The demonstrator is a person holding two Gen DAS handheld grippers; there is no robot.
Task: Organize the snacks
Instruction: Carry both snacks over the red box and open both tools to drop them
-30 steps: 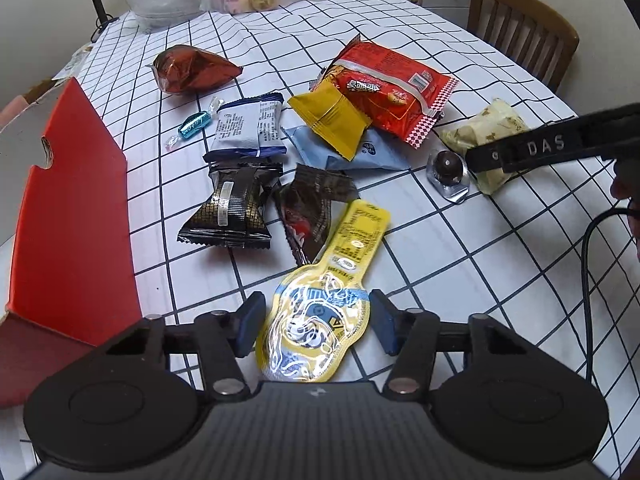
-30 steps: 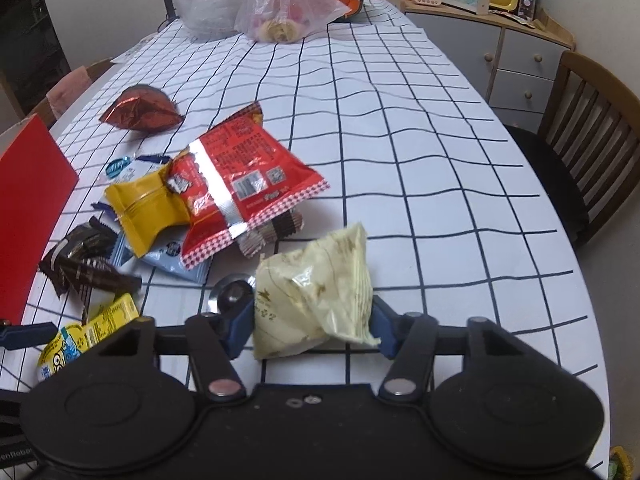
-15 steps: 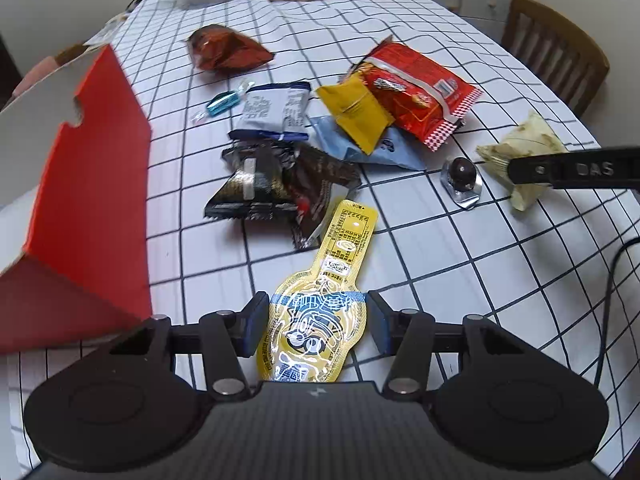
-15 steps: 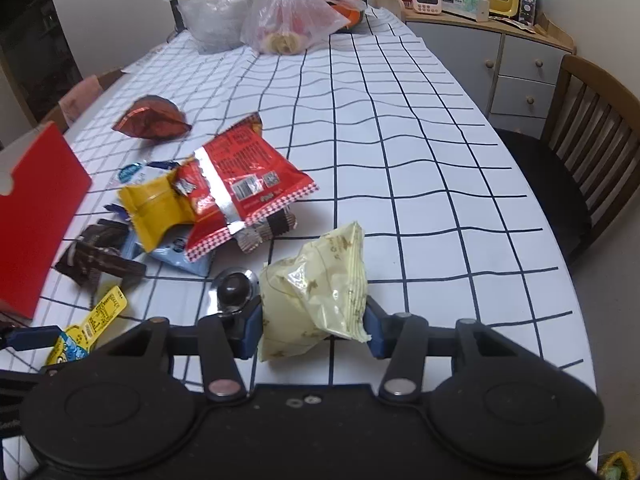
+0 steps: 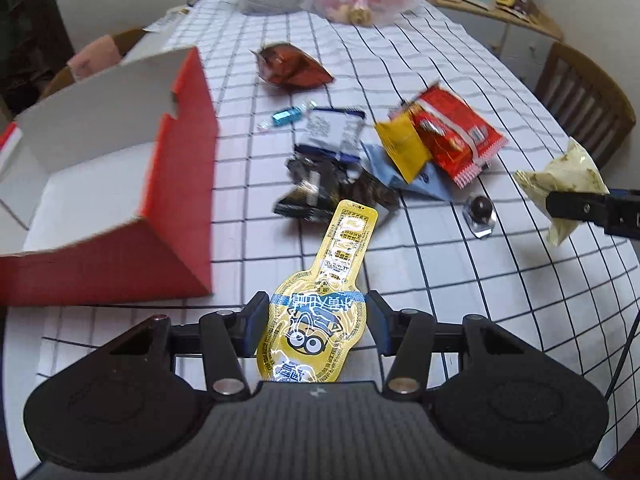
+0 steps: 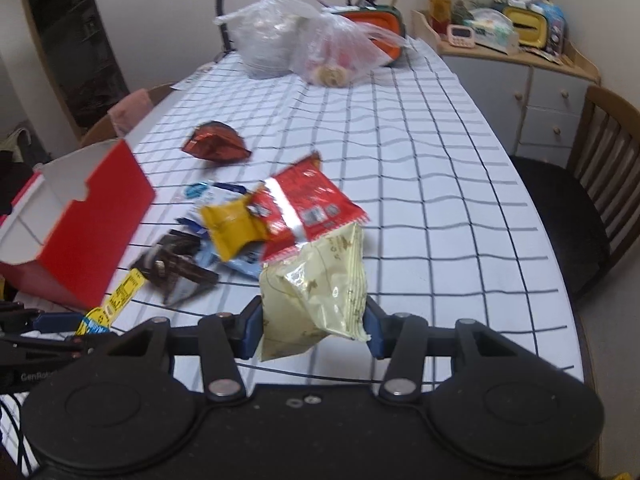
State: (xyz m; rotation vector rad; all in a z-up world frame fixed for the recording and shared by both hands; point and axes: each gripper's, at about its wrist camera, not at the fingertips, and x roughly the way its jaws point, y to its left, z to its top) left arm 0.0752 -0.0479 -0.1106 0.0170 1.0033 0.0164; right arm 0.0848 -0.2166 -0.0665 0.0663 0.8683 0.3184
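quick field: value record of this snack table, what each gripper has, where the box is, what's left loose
left gripper: shut on yellow cartoon pouch
right gripper: shut on pale cream bag, lifted off the table
box: red outside, white inside, open, nothing visible in it, left of the pile
loose on tablecloth: red bag, yellow packet, dark red foil bag, blue candy

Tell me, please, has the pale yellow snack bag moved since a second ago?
Yes. The pale yellow snack bag, held in the right gripper, has risen off the table, now overlapping the red packet.
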